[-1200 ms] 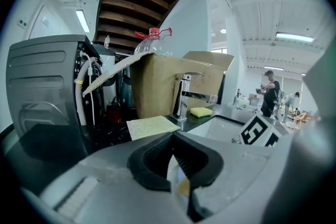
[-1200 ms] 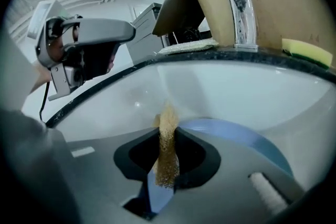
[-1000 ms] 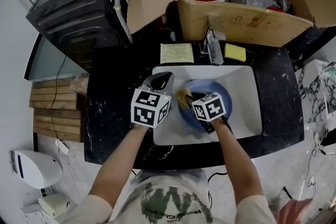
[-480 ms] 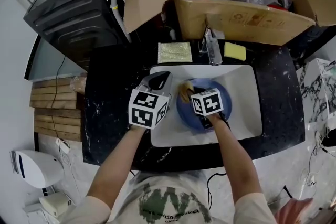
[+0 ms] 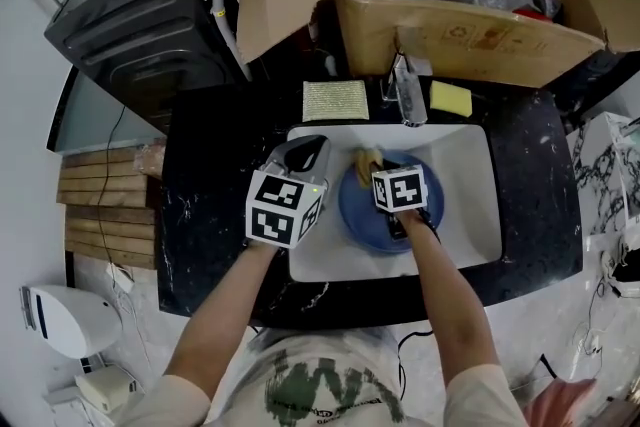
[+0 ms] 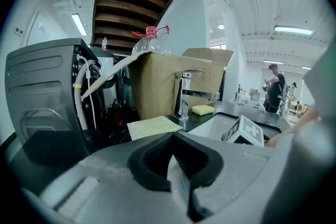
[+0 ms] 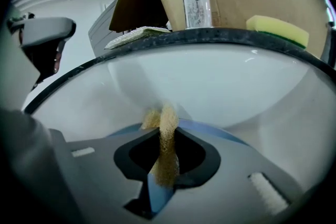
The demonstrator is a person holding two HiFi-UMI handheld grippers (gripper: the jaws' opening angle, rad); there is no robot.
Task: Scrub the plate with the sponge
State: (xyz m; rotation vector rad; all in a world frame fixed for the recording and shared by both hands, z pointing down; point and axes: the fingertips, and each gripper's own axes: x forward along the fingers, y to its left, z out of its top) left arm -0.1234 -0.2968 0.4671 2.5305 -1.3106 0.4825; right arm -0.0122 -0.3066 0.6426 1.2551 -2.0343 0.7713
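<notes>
Between the jaws of the right hand-held gripper (image 7: 166,157), the pinched sponge (image 7: 167,126) has slid toward the far rim of the plate (image 5: 358,217), so scrubbing is under way; the left hand-held gripper (image 6: 174,150) waits closed, empty.

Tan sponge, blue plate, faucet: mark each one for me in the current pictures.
tan sponge (image 7: 167,136): right gripper view, on the part pinched between the jaws.
blue plate (image 5: 358,215): head view, on bare surface at its left side.
faucet (image 5: 408,100): head view, on its spout.
</notes>
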